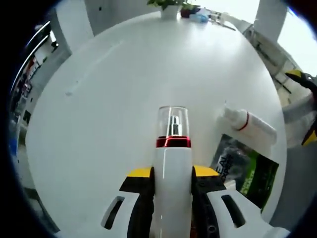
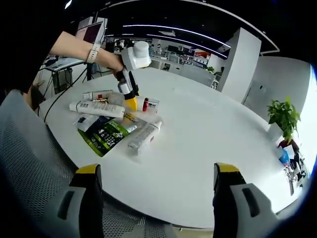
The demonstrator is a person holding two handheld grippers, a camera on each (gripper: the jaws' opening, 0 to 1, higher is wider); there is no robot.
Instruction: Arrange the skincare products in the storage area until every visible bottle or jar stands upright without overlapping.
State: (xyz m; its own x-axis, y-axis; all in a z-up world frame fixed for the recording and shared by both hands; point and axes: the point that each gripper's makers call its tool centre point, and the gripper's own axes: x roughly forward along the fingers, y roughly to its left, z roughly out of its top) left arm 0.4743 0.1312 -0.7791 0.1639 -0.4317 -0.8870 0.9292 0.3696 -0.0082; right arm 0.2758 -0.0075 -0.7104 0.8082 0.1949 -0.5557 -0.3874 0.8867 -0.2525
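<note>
White table (image 1: 114, 99), left tool (image 1: 171, 181) clamping pump bottle (image 1: 172, 163), right tool (image 2: 157, 191) agape, tube (image 1: 249, 125) beside green pouch (image 1: 250, 173)

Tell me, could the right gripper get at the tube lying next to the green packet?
Probably yes. The right gripper is open and holds nothing, and bare table lies between it and the tube.

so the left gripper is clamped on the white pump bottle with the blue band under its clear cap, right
Not quite: the band is red, not blue. The left gripper view shows the left gripper closed on the white pump bottle, and the ring just under its clear cap is red. The rest holds: the bottle is white, the cap is clear, and the jaws clamp it on both sides.
</note>
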